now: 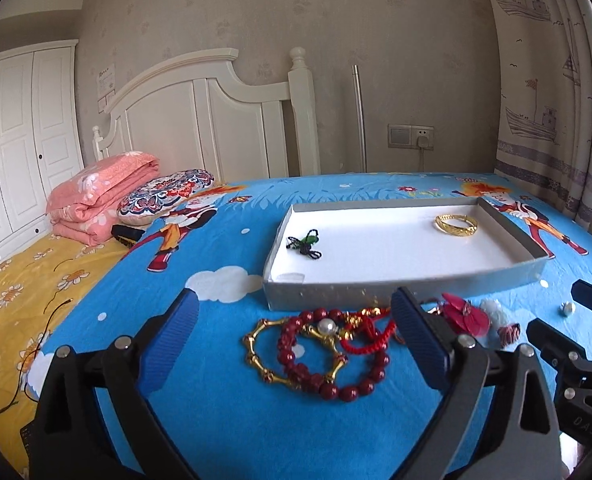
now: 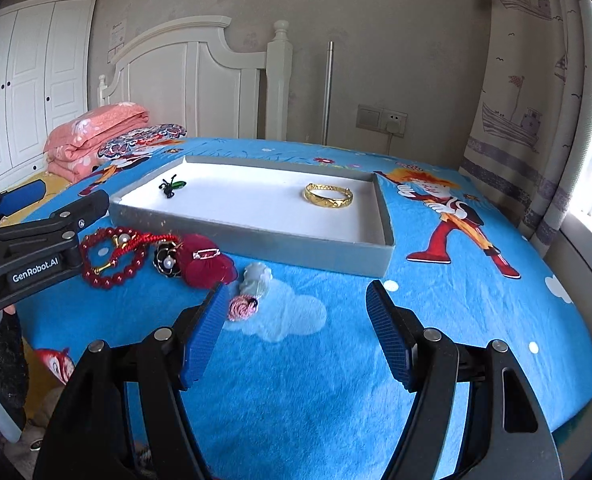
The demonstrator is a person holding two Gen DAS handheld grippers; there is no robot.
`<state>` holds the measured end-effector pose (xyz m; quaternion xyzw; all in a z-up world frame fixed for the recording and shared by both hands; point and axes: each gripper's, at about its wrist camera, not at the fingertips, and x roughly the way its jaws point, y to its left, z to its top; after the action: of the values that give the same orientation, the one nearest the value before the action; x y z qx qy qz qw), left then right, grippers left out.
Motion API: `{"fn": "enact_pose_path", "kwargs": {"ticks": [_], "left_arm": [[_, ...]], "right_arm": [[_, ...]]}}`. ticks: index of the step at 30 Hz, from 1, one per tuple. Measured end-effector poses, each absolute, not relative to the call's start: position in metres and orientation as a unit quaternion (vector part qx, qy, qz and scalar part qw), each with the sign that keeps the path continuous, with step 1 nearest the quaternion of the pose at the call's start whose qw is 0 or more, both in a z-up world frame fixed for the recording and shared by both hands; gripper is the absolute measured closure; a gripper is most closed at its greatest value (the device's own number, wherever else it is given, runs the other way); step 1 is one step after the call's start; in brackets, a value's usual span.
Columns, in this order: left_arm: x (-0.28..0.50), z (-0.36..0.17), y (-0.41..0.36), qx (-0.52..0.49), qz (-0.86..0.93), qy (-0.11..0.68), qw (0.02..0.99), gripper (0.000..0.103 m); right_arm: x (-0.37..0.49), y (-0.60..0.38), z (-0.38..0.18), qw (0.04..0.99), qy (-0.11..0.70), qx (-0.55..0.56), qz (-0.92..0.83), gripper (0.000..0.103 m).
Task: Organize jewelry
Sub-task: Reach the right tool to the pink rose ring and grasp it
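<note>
A grey tray [image 1: 335, 292] [image 2: 256, 240] with a white floor lies on the blue cartoon bedspread. Inside it are a gold bangle [image 1: 455, 224] [image 2: 329, 196] and a green-and-black brooch [image 1: 304, 242] [image 2: 170, 187]. Before the tray's front wall lies a heap: a red bead bracelet [image 1: 335, 364] [image 2: 108, 264], a gold bamboo-link bracelet [image 1: 256, 344], a red cord bracelet [image 1: 371, 332], a dark red velvet piece [image 1: 465, 314] [image 2: 206, 264], a pale jade pendant [image 2: 256, 278] and a pink knot [image 2: 243, 307]. My left gripper [image 1: 296, 304] stands open just above the bracelets. My right gripper [image 2: 296, 288] is open over bare cloth, right of the pink knot.
A folded pink quilt [image 1: 100, 196] and a patterned pillow [image 1: 164, 196] lie at the bed's head, by the white headboard [image 1: 200, 120]. A ship-print curtain [image 2: 535, 100] hangs at the right. A small silver stud [image 1: 567, 308] rests on the cloth.
</note>
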<state>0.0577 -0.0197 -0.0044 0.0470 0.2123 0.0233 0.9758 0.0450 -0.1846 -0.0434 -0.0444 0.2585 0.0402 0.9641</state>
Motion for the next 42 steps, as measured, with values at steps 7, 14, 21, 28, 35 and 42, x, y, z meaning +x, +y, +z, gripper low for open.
{"fn": "enact_pose_path", "kwargs": {"ticks": [7, 14, 21, 28, 35, 42], "left_arm": [[0.055, -0.019, -0.024, 0.054, 0.01, 0.225, 0.973, 0.008], [0.056, -0.021, -0.025, 0.056, 0.003, 0.226, 0.972, 0.008], [0.052, -0.02, -0.029, 0.051, -0.037, 0.229, 0.971, 0.008], [0.052, -0.024, -0.035, 0.041, -0.073, 0.244, 0.966, 0.012], [0.057, -0.033, -0.062, 0.064, -0.123, 0.268, 0.953, 0.034], [0.065, -0.039, -0.091, 0.084, -0.148, 0.29, 0.942, 0.034]], "right_arm": [[0.05, -0.177, -0.052, 0.96, 0.274, -0.053, 0.04, 0.036], [0.066, -0.171, -0.06, 0.951, 0.302, -0.061, 0.032, 0.041], [0.081, -0.164, -0.058, 0.948, 0.311, -0.066, 0.03, 0.053], [0.079, -0.167, -0.06, 0.95, 0.304, -0.057, 0.046, 0.085], [0.065, -0.195, -0.053, 0.957, 0.288, -0.028, 0.021, 0.085], [0.053, -0.204, -0.05, 0.962, 0.273, -0.024, 0.016, 0.085]]}}
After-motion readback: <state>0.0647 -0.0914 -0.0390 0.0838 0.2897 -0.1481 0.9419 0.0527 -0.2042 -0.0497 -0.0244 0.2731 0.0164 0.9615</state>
